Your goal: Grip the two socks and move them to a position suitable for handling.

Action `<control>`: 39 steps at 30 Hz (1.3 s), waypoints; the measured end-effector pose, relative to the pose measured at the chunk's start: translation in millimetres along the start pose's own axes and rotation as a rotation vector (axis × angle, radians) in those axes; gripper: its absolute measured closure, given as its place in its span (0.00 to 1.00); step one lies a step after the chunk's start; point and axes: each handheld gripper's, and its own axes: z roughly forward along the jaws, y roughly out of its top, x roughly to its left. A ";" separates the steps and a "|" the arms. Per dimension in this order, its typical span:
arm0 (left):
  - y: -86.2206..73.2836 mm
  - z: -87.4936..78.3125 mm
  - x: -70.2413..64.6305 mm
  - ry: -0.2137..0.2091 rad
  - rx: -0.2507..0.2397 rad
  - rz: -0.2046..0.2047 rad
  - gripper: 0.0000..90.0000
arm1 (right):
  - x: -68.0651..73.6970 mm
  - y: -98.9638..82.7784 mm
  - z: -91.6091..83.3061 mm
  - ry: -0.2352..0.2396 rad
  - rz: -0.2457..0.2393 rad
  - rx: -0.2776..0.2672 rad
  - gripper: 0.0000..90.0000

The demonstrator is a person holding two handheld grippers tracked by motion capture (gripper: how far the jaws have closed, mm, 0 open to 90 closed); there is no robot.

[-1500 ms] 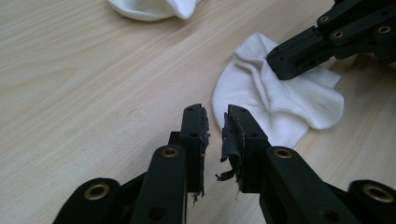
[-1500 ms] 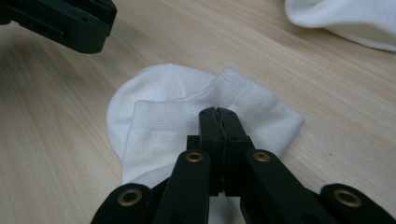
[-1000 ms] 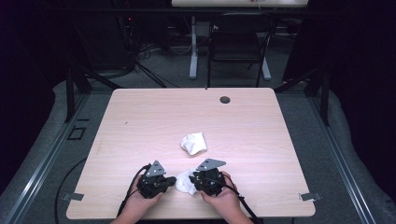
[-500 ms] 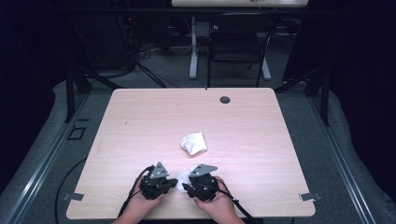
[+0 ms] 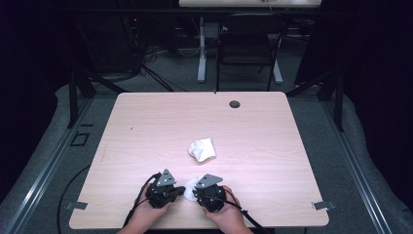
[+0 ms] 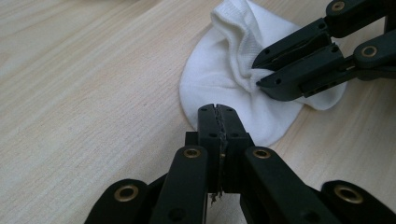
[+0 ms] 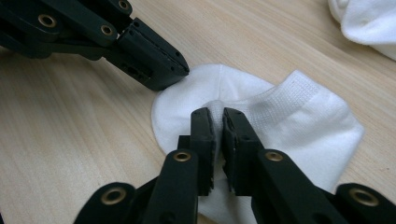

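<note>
A small white sock [image 5: 190, 184] lies flat near the table's front edge, between my two grippers. My left gripper [image 6: 218, 112] is shut, its tip pinching the sock's rounded rim [image 6: 205, 88]; from the right gripper view the left gripper [image 7: 176, 71] comes in from the upper left. My right gripper [image 7: 217, 114] has just been closing and now nips a raised fold of the sock [image 7: 289, 112] next to its ribbed cuff. From the left gripper view the right gripper [image 6: 259, 73] bites that fold. A second white sock [image 5: 202, 148] lies crumpled mid-table.
The wooden table [image 5: 146, 126] has a dark cable grommet [image 5: 234, 104] near its far edge. Both hands rest at the front edge. A black chair [image 5: 248, 44] and cables stand on the floor beyond the table.
My right gripper has shifted slightly left, toward the left one, and covers more of the near sock. The left gripper and the mid-table sock have stayed put.
</note>
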 end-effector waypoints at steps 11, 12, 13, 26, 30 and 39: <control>-0.1 0.0 0.5 0.001 0.000 -0.004 1.00 | -3.0 -1.7 -3.7 0.019 0.041 -0.028 0.96; -0.1 0.0 0.4 0.000 0.000 -0.006 1.00 | -3.4 -1.8 -4.6 0.021 0.042 -0.031 0.96; -0.1 0.0 0.5 0.001 0.001 -0.004 1.00 | -3.7 -2.0 -5.9 0.018 0.046 -0.041 0.96; -0.3 -0.8 1.7 0.007 0.007 -0.009 1.00 | -22.6 -1.7 -41.4 0.009 0.114 -0.147 0.96; -0.2 -1.4 2.2 0.008 0.011 -0.012 1.00 | -27.6 -3.5 -48.9 0.001 0.126 -0.162 0.96; -0.3 -3.0 1.9 0.008 0.022 -0.010 1.00 | -42.5 -13.3 -68.1 -0.021 0.160 -0.165 0.96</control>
